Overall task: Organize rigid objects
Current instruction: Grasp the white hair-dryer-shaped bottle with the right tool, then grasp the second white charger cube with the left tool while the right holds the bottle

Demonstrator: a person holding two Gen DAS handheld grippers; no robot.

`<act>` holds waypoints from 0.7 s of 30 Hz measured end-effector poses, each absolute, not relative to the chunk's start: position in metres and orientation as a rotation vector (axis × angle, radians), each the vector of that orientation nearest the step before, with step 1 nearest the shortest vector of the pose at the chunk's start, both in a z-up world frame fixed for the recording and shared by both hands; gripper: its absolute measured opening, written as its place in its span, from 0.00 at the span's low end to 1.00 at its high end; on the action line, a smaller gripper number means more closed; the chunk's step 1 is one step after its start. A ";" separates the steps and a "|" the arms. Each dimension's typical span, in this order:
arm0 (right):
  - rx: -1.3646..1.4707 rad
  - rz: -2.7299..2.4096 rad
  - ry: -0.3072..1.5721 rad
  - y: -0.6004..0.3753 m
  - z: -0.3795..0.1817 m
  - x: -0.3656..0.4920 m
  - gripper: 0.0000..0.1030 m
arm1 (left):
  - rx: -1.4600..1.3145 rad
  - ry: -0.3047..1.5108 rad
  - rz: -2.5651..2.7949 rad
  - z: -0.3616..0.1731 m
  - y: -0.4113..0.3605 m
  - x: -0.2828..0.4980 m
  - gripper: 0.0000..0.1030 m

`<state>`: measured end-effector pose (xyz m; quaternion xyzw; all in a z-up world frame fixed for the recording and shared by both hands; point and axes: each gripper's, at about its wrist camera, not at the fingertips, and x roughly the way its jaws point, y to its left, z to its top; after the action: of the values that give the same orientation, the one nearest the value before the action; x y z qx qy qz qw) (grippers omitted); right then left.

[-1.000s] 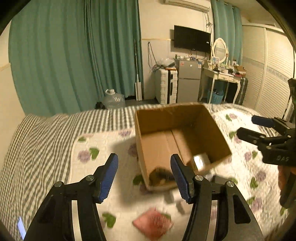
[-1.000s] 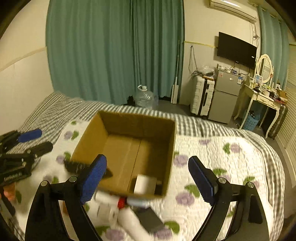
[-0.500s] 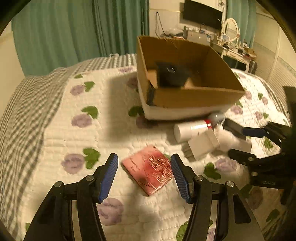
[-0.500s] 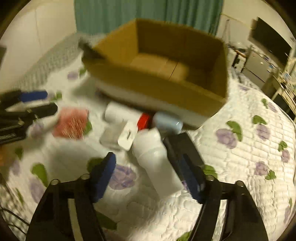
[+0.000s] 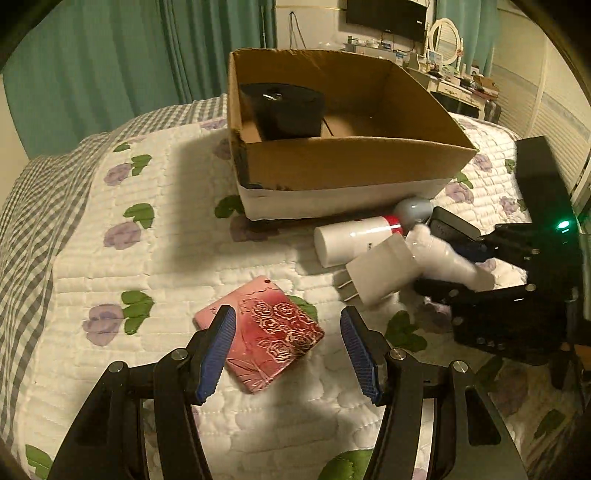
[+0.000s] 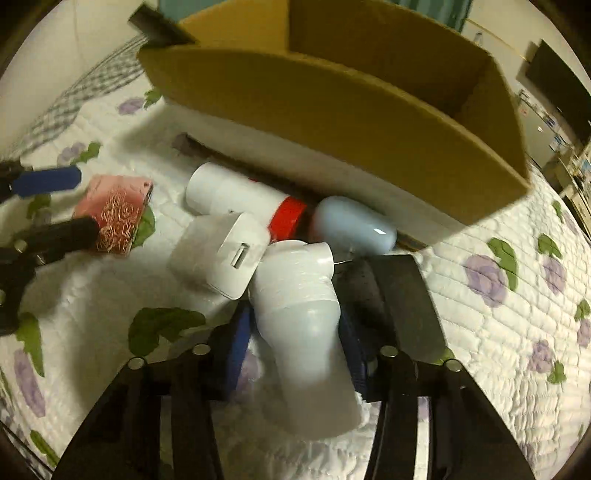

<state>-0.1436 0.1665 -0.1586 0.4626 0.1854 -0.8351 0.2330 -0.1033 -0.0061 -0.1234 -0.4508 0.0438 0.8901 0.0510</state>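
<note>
An open cardboard box [image 5: 354, 162] stands on the quilted bed with a black object [image 5: 284, 110] inside. In front of it lie a white cylinder with a red band [image 5: 351, 236], a white charger plug [image 5: 380, 273], a pale blue capsule [image 6: 354, 225], a flat black object [image 6: 399, 295] and a white bottle [image 6: 303, 321]. My right gripper [image 6: 295, 332] has its pads around the white bottle, touching both sides. My left gripper [image 5: 288, 343] is open just above a pink rose-embossed card case [image 5: 266, 332], which lies between its fingers.
The flowered quilt [image 5: 110, 280] covers the bed, with a grey checked sheet [image 5: 33, 206] at the left. Green curtains [image 5: 110, 55], a wall television [image 5: 388, 14] and a dressing table [image 5: 458, 88] are beyond the bed.
Both grippers have dropped toward the items in front of the box. The right gripper has narrowed around the white bottle. The left gripper has come over the pink case.
</note>
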 end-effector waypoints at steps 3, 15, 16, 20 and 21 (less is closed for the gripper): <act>1.227 -2.340 0.439 0.179 -0.134 -0.132 0.43 | -1.355 0.138 2.698 -0.122 0.002 -0.103 0.60; 1.248 -2.479 0.331 0.219 -0.118 -0.144 0.43 | -1.326 0.071 2.525 -0.135 0.063 -0.133 0.60; 1.251 -2.478 0.326 0.221 -0.119 -0.144 0.43 | -1.339 0.076 2.516 -0.139 0.068 -0.139 0.60; 1.257 -2.467 0.297 0.226 -0.123 -0.145 0.43 | -1.365 0.161 2.562 -0.152 0.078 -0.153 0.60; 1.260 -2.463 0.288 0.227 -0.123 -0.146 0.43 | -1.371 0.176 2.573 -0.155 0.079 -0.156 0.60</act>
<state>-0.1458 0.2273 -0.1232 0.4458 0.1019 -0.8712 0.1788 -0.1563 0.0793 -0.1546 -0.4665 0.0599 0.8756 0.1100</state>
